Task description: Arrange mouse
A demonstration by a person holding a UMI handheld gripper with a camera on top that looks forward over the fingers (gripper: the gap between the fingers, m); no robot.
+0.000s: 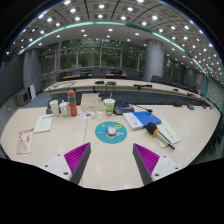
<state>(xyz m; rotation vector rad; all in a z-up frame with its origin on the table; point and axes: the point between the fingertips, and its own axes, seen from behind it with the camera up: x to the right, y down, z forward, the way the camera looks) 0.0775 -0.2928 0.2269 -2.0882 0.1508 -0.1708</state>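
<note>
A small white mouse (112, 129) rests on a round teal mouse mat (111, 132) in the middle of a pale table (60, 140), just beyond my fingertips. My gripper (112, 157) hovers above the table short of the mat. Its two fingers, one pink-padded finger (76, 156) on the left and another (147, 157) on the right, stand wide apart with only bare tabletop between them. Nothing is held.
Behind the mat stand cups (55, 107), a red bottle (72, 102) and a green-banded cup (109, 104). A blue book (146, 119) and papers lie to the right, more papers (25, 141) to the left. Long desks and chairs fill the room beyond.
</note>
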